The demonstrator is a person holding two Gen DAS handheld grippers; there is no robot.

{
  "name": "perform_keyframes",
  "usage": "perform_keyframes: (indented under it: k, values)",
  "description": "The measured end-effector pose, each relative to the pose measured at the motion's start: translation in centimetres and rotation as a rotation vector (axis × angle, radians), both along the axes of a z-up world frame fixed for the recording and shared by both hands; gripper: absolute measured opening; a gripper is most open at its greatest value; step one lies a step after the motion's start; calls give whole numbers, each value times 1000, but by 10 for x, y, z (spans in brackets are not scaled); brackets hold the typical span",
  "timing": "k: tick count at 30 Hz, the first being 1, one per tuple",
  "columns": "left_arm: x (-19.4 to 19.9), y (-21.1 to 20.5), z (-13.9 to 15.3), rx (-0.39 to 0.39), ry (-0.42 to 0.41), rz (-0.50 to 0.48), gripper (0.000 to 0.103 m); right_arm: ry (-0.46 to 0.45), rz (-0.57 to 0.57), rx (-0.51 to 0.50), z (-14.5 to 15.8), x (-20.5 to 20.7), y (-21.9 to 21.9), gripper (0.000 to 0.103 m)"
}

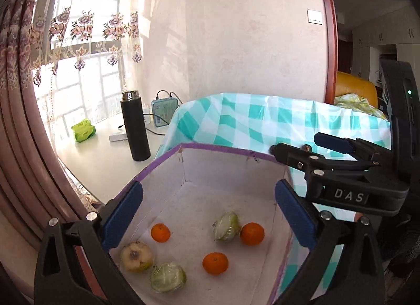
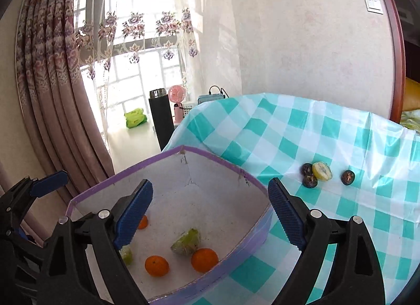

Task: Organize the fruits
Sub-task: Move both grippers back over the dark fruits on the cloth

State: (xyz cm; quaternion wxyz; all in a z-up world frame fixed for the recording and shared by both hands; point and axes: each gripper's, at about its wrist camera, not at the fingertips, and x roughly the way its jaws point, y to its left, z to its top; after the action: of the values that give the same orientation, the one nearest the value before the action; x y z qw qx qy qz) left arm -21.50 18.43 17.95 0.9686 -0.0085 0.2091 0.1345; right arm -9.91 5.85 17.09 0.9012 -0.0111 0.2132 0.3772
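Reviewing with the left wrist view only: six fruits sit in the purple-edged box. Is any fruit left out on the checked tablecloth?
Observer: Yes, four pieces lie on the checked tablecloth, right of the box: three dark round fruits and a yellow-green one.
Operator: Touching each other?
Observer: Two dark ones sit against the yellow-green one; the third dark fruit lies apart.
Operator: Right gripper loaded?
Observer: No, the right gripper is open and empty.

right gripper (image 2: 210, 213) jaws wide, empty | purple-rimmed box (image 2: 210, 156) lower centre, oranges (image 2: 156, 266) inside | dark fruits (image 2: 309, 181) right on checked cloth (image 2: 341, 134)
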Motion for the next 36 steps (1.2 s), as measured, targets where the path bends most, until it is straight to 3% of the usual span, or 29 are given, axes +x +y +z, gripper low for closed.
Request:
perform_keyframes:
  k: [2, 4, 7, 9, 12, 15, 19, 23, 25, 30, 36]
  values:
    - [7, -31, 5, 11, -51, -89, 101, -32, -105, 64, -3, 7, -38, 86]
    - [24, -65, 1, 29, -49, -182, 101, 11, -195, 83, -16, 26, -73, 86]
    - [63, -116, -20, 54, 12, -273, 101, 154, -337, 32, -47, 66, -121, 86]
    - [94, -141, -39, 14, 71, -313, 101, 204, -410, -25, -67, 92, -144, 86]
    - [142, -163, -72, -82, 170, -314, 101, 291, -510, -123, -101, 133, -171, 86]
    - [189, -172, -109, -99, 250, -258, 101, 326, -553, -161, -123, 165, -190, 86]
    - [242, -165, -145, -173, 323, -211, 101, 364, -543, -151, -143, 199, -199, 85]
    - [282, -146, -160, -239, 313, -152, 101, 383, -497, -143, -153, 230, -190, 75]
    - [297, -133, -164, -314, 314, -128, 98, 403, -474, -126, -154, 246, -185, 71]
    - [310, -116, -170, -422, 304, -91, 98, 403, -397, -129, -155, 289, -162, 58]
    - [308, -115, -172, -454, 297, -122, 98, 403, -284, -172, -157, 327, -122, 55]
